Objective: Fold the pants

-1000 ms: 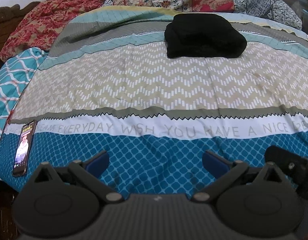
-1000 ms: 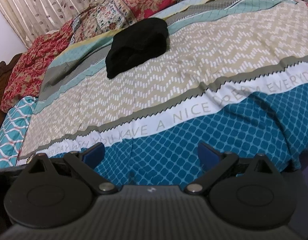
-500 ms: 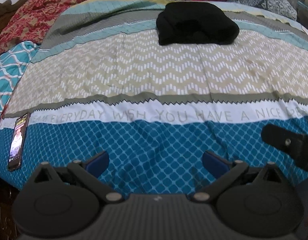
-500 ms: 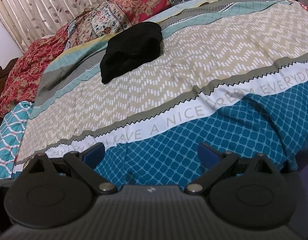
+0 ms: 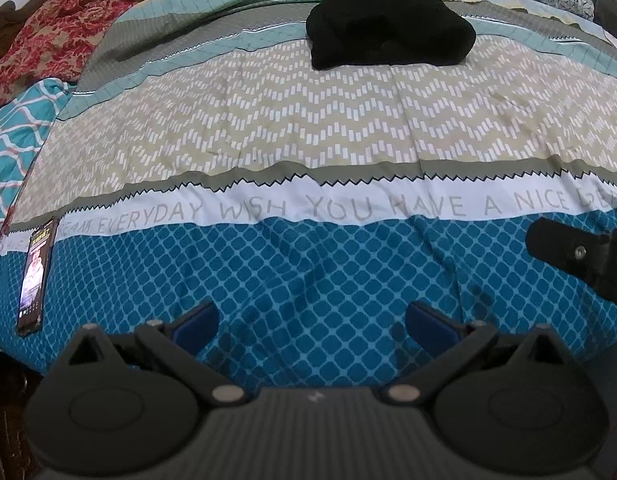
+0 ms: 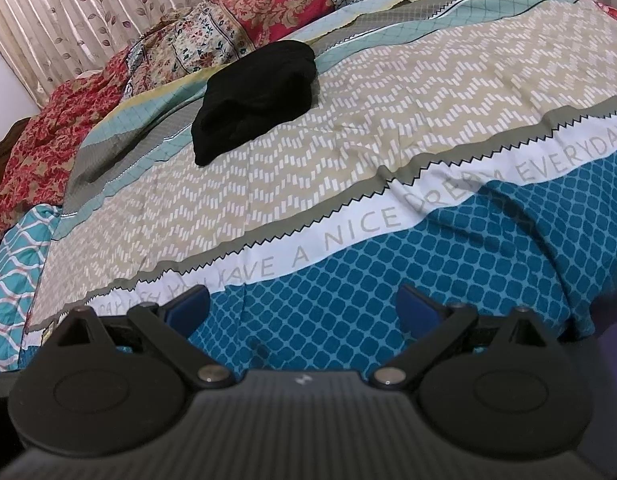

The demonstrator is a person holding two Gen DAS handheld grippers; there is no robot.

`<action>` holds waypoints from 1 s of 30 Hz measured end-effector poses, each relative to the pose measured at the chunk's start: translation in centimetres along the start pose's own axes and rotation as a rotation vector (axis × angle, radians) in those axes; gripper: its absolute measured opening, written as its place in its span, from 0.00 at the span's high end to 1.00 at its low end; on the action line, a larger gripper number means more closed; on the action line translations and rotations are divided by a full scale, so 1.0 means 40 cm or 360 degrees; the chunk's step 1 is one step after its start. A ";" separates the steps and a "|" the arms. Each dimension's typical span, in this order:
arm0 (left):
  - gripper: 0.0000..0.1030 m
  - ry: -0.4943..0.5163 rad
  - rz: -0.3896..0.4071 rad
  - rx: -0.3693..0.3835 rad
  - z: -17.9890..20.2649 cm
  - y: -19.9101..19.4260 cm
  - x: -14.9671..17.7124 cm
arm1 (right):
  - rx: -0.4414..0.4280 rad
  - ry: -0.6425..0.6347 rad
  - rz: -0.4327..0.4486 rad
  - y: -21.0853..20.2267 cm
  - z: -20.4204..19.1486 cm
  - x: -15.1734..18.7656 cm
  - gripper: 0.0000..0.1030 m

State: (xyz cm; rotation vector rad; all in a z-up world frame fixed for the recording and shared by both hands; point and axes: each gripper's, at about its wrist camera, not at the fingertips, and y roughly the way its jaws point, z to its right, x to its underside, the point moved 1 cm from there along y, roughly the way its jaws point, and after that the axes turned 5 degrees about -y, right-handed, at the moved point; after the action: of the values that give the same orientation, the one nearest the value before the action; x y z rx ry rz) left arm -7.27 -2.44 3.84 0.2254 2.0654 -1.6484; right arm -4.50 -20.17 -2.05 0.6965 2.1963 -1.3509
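Note:
Black pants (image 5: 388, 26) lie in a rumpled heap on the far part of the patterned bedspread (image 5: 308, 128). They also show in the right wrist view (image 6: 256, 96), up and left of centre. My left gripper (image 5: 312, 322) is open and empty over the blue checked band near the bed's front edge, far from the pants. My right gripper (image 6: 302, 308) is open and empty over the same blue band. Part of the right gripper's body (image 5: 580, 256) shows at the right edge of the left wrist view.
A phone (image 5: 35, 276) with a lit screen lies at the bed's front left corner. Red and floral quilts (image 6: 228, 28) are piled along the far side, with curtains (image 6: 68, 12) behind. A dark wooden bed frame (image 6: 12, 132) stands at the left.
Both grippers have moved forward over the bed toward the pants, which appear larger and higher in view. Both stay open and empty.

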 end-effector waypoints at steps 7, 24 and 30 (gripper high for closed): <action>0.00 -0.0007 -0.0037 -0.0003 -0.002 0.013 0.003 | 0.0001 0.0004 -0.0009 0.004 0.002 0.002 0.02; 0.00 -0.0029 -0.0065 -0.0076 -0.015 0.029 0.002 | -0.0003 0.0017 -0.0038 0.012 0.006 0.006 0.02; 0.00 -0.0025 -0.0075 -0.0092 -0.015 0.033 0.003 | -0.0004 0.0021 -0.0042 0.013 0.006 0.006 0.02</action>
State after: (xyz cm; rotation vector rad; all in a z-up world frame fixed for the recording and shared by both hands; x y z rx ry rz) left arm -6.97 -1.56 2.75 0.1448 2.1185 -1.6099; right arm -4.32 -20.13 -2.66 0.6797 2.2246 -1.3600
